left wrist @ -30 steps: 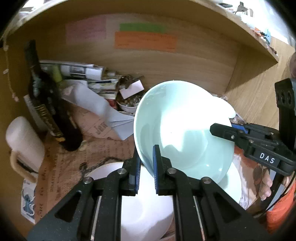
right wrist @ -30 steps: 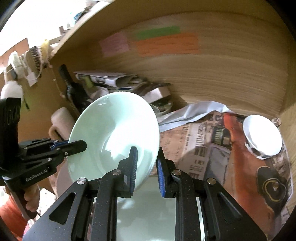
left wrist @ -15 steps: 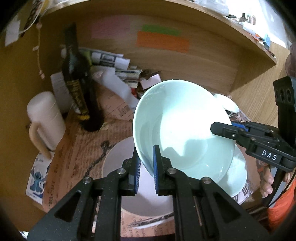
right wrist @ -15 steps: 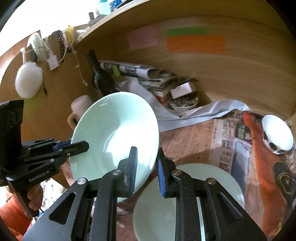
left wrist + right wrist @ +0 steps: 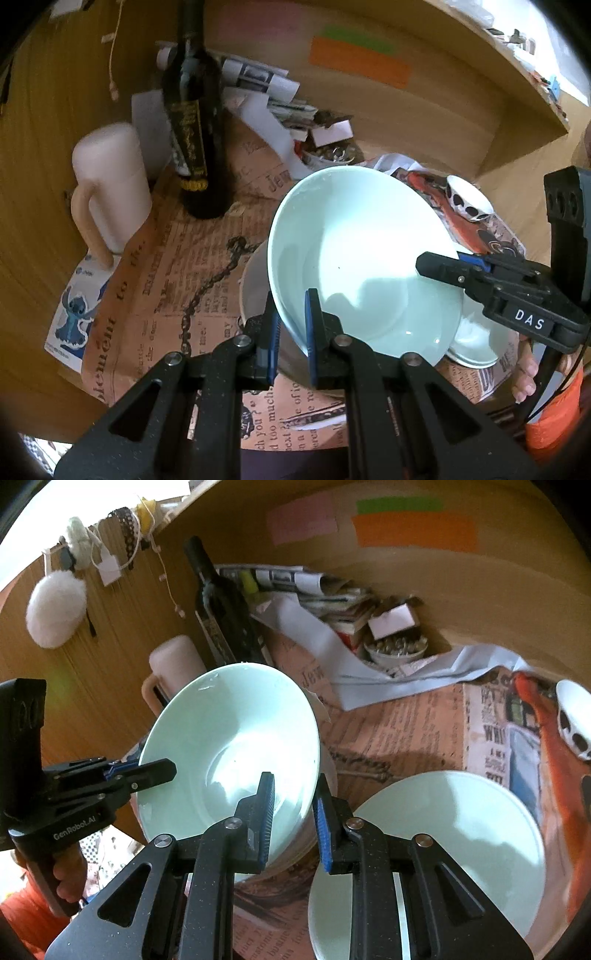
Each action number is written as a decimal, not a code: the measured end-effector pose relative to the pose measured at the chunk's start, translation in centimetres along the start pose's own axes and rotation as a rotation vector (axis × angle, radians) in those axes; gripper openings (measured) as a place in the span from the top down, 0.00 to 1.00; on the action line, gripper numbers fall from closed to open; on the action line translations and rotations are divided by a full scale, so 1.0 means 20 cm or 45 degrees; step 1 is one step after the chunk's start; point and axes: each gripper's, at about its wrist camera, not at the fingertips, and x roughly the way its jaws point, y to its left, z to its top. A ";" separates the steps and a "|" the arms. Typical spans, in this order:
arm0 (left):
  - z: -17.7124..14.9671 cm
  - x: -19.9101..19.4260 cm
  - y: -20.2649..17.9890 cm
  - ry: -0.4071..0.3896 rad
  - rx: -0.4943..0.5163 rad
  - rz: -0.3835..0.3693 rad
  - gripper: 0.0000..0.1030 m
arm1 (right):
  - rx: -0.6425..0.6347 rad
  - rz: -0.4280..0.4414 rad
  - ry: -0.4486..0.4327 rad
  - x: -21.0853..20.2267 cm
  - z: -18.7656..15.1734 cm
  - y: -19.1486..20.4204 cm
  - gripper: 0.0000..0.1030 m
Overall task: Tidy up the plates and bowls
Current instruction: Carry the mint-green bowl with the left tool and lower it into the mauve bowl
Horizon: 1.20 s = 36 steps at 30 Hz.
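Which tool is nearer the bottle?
Left. The left tool grips the bowl rim on the bottle's side; the right tool grips the far rim.

both tools are showing matte black speckled arms with silver screws and blue ribbed pads. the right gripper (image 5: 439, 264) is wearing a white "das" label, the left gripper (image 5: 155, 771) "genrobot.ai" lettering. bare fingers and orange sleeves are showing.

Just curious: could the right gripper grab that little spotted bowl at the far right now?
Probably not: the right gripper is shut on the pale green bowl, so it must release that before reaching the spotted bowl.
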 end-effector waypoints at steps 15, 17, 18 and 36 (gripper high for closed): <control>-0.04 0.09 0.05 0.043 0.002 0.006 0.90 | -0.004 -0.009 0.092 0.12 -0.03 0.00 0.81; -0.03 0.09 0.05 0.040 0.003 0.007 0.90 | -0.023 -0.023 0.089 0.13 -0.03 0.01 0.81; -0.03 0.09 0.05 0.038 0.004 0.007 0.90 | -0.032 -0.028 0.090 0.13 -0.03 0.01 0.81; -0.02 0.10 0.06 0.066 -0.004 -0.024 0.86 | -0.193 -0.174 0.083 0.14 -0.03 0.08 0.81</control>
